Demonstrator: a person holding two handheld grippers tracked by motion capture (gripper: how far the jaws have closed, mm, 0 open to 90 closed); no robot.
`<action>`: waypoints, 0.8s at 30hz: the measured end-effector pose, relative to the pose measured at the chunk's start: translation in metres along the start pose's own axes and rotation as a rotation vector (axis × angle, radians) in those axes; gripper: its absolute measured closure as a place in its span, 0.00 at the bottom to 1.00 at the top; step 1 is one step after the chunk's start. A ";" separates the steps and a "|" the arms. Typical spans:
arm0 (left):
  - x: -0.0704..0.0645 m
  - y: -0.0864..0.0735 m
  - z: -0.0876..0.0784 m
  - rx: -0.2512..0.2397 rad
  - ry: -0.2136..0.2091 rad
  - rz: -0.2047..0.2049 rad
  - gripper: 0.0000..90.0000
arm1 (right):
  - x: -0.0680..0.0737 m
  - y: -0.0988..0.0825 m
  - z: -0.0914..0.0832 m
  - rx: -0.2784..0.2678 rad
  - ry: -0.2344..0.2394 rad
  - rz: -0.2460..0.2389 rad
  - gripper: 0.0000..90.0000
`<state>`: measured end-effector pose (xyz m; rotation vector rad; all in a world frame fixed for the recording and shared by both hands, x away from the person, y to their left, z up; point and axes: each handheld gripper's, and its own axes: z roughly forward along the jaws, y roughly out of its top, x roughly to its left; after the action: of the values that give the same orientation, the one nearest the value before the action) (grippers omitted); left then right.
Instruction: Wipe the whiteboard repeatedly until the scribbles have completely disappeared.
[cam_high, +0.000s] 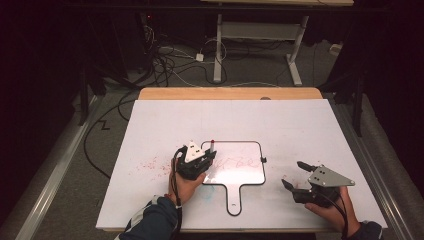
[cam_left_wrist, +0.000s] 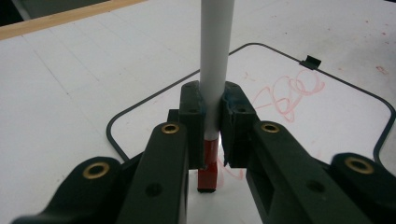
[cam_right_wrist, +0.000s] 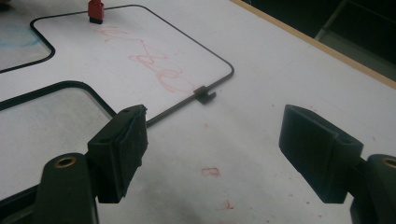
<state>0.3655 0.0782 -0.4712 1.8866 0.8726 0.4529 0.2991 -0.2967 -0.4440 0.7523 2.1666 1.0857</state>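
A small paddle-shaped whiteboard (cam_high: 250, 177) with a black rim and a short handle lies on the white table. Red scribble (cam_left_wrist: 292, 93) crosses its middle. My left gripper (cam_high: 209, 156) hangs over the board's left corner, shut on a white marker (cam_left_wrist: 215, 56). The marker stands nearly upright, and its red end (cam_right_wrist: 95, 10) points down at the board's surface. My right gripper (cam_high: 292, 174) is to the right of the board, low over the table. In its own view the right gripper (cam_right_wrist: 215, 144) is open, with only bare table between the pads.
The board rests on a large white sheet (cam_high: 300, 125) that covers a wooden table (cam_high: 230, 93). Red smudges (cam_high: 150, 164) mark the sheet left of the board. A small black clip (cam_right_wrist: 204, 94) sits on the board's right rim. Cables and a desk frame (cam_high: 217, 55) lie beyond the far edge.
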 end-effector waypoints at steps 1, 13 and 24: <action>-0.002 0.001 0.002 0.000 0.000 -0.005 0.88 | 0.002 0.000 -0.001 0.003 -0.002 -0.007 0.27; -0.032 0.014 0.032 -0.011 -0.088 0.046 0.88 | 0.007 -0.002 -0.008 -0.001 -0.006 -0.036 0.27; 0.002 0.002 0.006 0.008 -0.047 0.043 0.88 | 0.009 -0.002 -0.006 0.012 0.002 -0.058 0.27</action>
<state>0.3712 0.0751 -0.4719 1.9192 0.8050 0.4302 0.2884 -0.2947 -0.4453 0.6895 2.1847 1.0444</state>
